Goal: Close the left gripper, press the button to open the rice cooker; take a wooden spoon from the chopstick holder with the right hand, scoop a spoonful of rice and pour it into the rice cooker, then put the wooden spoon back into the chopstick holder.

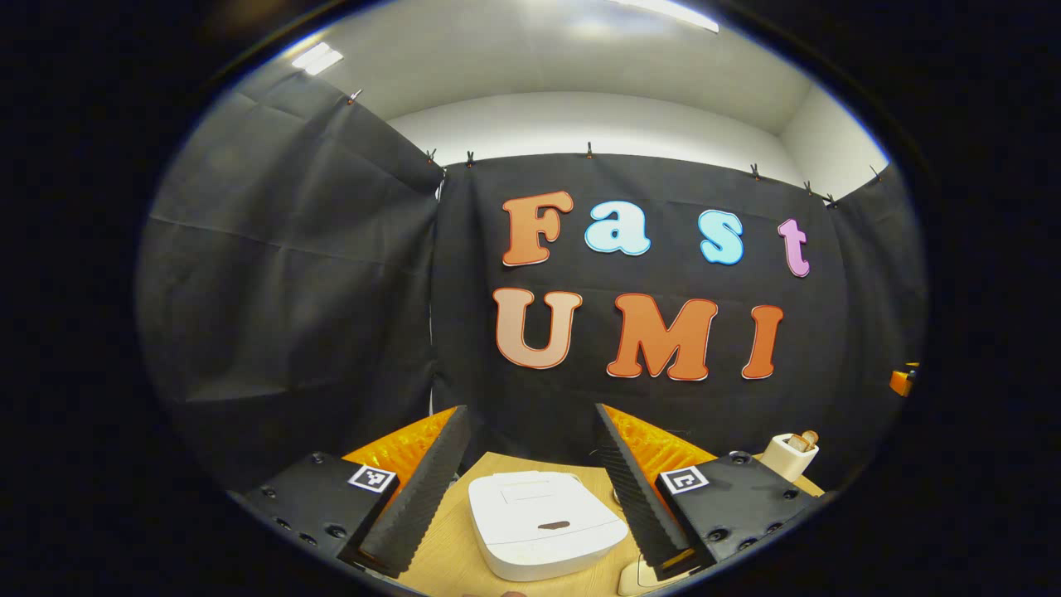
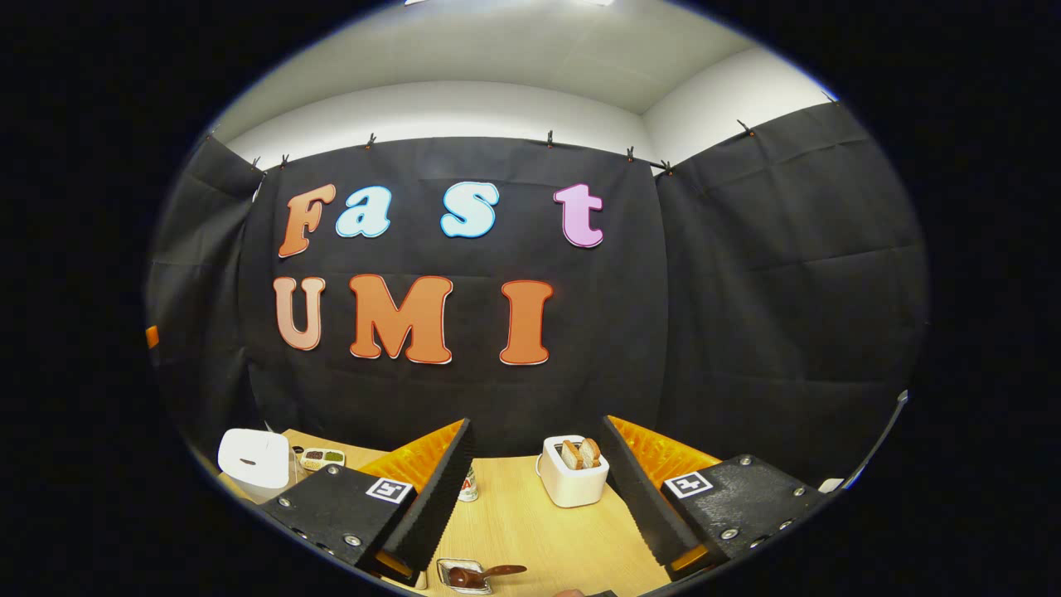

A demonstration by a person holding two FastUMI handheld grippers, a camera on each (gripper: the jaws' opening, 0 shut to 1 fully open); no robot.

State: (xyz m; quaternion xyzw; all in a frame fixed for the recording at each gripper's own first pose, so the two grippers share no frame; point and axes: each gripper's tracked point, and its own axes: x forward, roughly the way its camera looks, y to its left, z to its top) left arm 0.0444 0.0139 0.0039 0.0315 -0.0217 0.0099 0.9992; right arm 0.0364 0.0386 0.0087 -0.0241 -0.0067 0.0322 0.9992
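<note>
The white rice cooker (image 1: 543, 522) sits on the wooden table with its lid down, a dark button mark on the lid's front. My left gripper (image 1: 529, 412) hovers above and in front of it, open, and the cooker shows between the fingers. In the right gripper view the cooker (image 2: 253, 460) stands at the far left. My right gripper (image 2: 537, 423) is open over the table and holds nothing. A white holder (image 2: 572, 473) with brown wooden pieces sticking out stands between its fingers, farther back. A dark brown spoon (image 2: 485, 572) lies in a small metal dish near the front edge.
The white holder (image 1: 787, 454) also stands at the right of the table in the left gripper view. A small tray of grains (image 2: 322, 456) sits beside the cooker, and a can (image 2: 468, 485) stands behind the right gripper's left finger. A cream object (image 1: 638, 579) lies at the near edge.
</note>
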